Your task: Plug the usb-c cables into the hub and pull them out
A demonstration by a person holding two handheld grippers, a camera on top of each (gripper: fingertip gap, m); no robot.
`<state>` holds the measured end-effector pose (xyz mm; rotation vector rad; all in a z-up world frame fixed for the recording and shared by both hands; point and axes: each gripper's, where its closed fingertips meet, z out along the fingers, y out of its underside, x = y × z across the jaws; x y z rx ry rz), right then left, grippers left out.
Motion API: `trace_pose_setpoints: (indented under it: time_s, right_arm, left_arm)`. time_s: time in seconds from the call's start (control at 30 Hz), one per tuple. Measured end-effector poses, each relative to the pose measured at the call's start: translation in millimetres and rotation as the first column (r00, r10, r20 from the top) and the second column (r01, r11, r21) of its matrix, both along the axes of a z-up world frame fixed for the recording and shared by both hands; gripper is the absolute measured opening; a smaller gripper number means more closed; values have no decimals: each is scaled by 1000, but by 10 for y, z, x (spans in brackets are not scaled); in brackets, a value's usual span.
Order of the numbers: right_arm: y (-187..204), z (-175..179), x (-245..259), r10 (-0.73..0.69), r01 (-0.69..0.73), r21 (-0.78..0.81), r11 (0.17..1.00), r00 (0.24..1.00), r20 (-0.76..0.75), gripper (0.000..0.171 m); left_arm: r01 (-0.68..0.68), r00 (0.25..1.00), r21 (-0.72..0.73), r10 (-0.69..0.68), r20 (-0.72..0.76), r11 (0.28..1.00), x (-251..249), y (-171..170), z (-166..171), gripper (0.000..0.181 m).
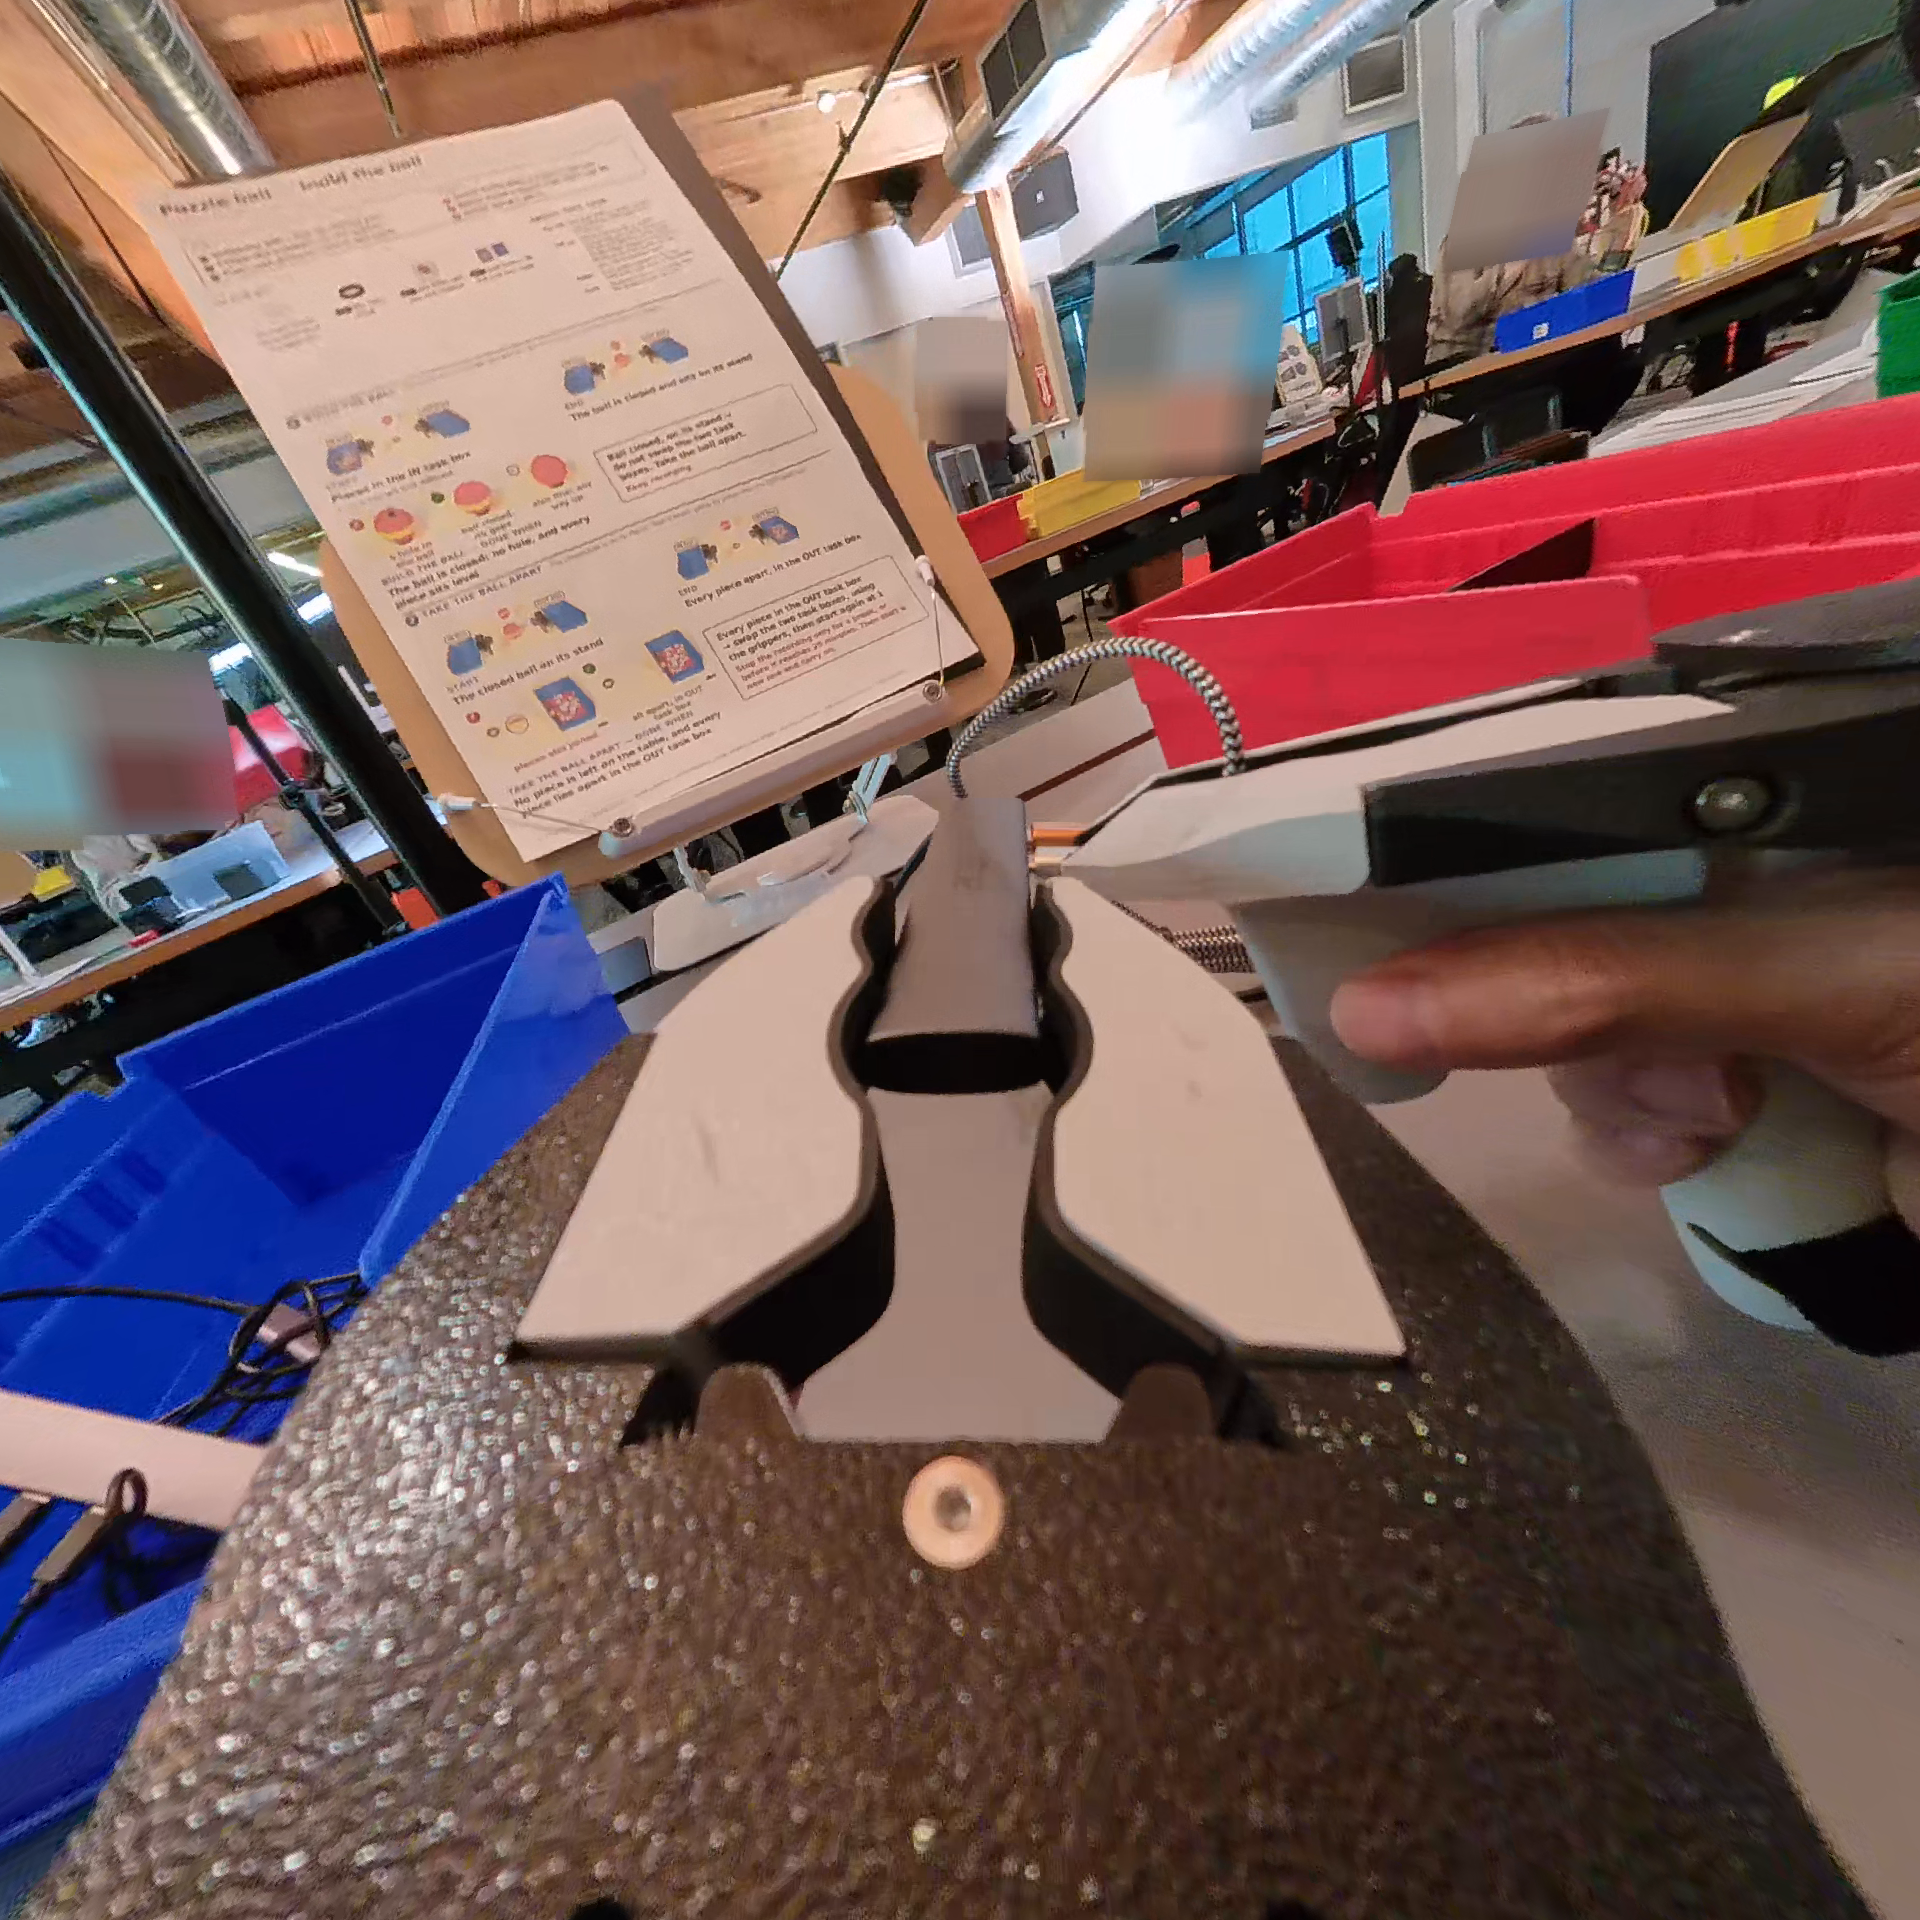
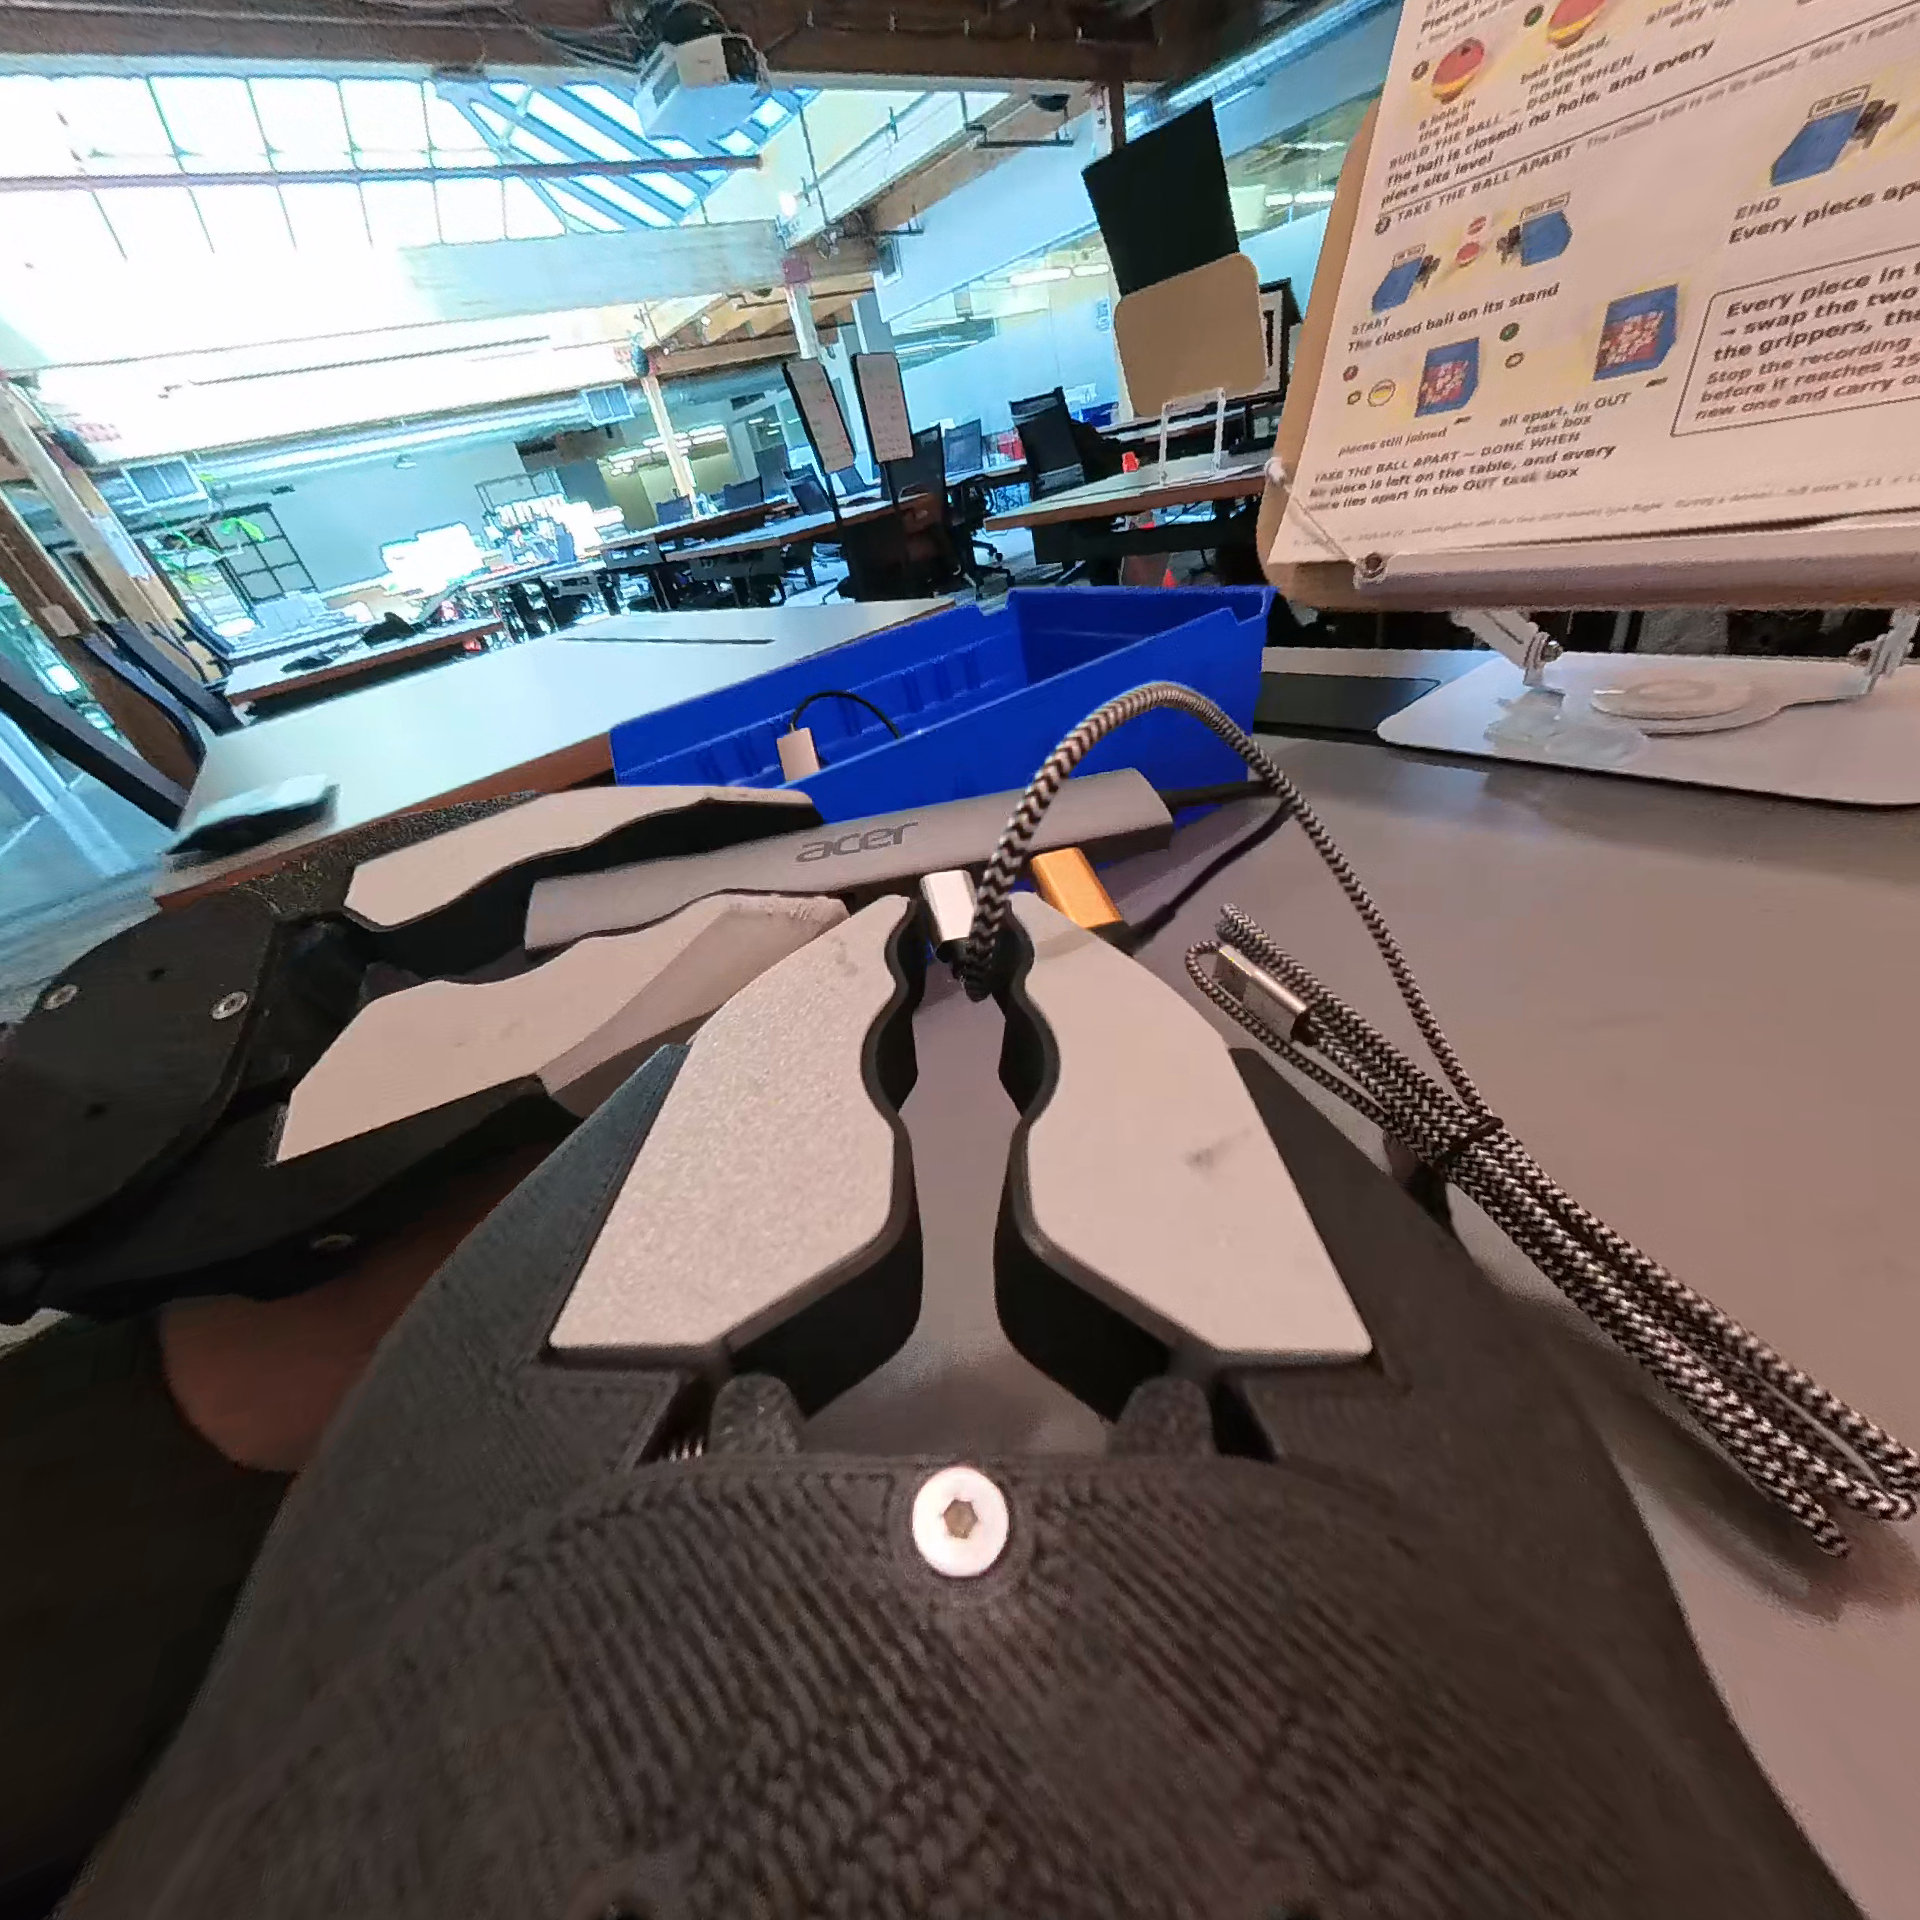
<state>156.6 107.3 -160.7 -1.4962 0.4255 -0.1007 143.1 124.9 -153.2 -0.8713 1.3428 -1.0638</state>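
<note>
My left gripper (image 1: 961, 883) is shut on the grey hub (image 1: 966, 966) and holds it by one end just above the table; it also shows at the left of the right wrist view (image 2: 821, 857). My right gripper (image 2: 961, 930) is shut on the silver plug (image 2: 948, 902) of a black-and-white braided cable (image 2: 1132, 707), right at the hub's (image 2: 852, 844) side edge. I cannot tell whether that plug is seated. An orange plug (image 2: 1075, 885) sits in the hub beside it. In the left wrist view the right gripper (image 1: 1060, 857) comes in from the right, held by a hand (image 1: 1621, 1018).
A bundled braided cable (image 2: 1382, 1101) lies on the grey table (image 2: 1662, 1039) to the right. A blue bin (image 2: 935, 686) holding thin cables stands behind the hub, also in the left wrist view (image 1: 260, 1143). A red bin (image 1: 1455, 623) is at the right. A document stand with a sheet (image 1: 582, 468) stands behind. Both grippers' tips are close together, under 4 cm apart.
</note>
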Motion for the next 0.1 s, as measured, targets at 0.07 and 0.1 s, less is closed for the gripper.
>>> trace_pose_setpoints:
  time_s: [0.07,0.1]
  right_arm:
    - [-46,59,-12,-8,8,-2,1000,1000,14,12]
    - [-65,87,-20,-11,11,-9,1000,1000,27,12]
  left_arm:
    - [12,1000,-11,-12,0,1000,-7,-37,54,26]
    - [15,1000,-4,-15,1,1000,-13,-53,81,26]
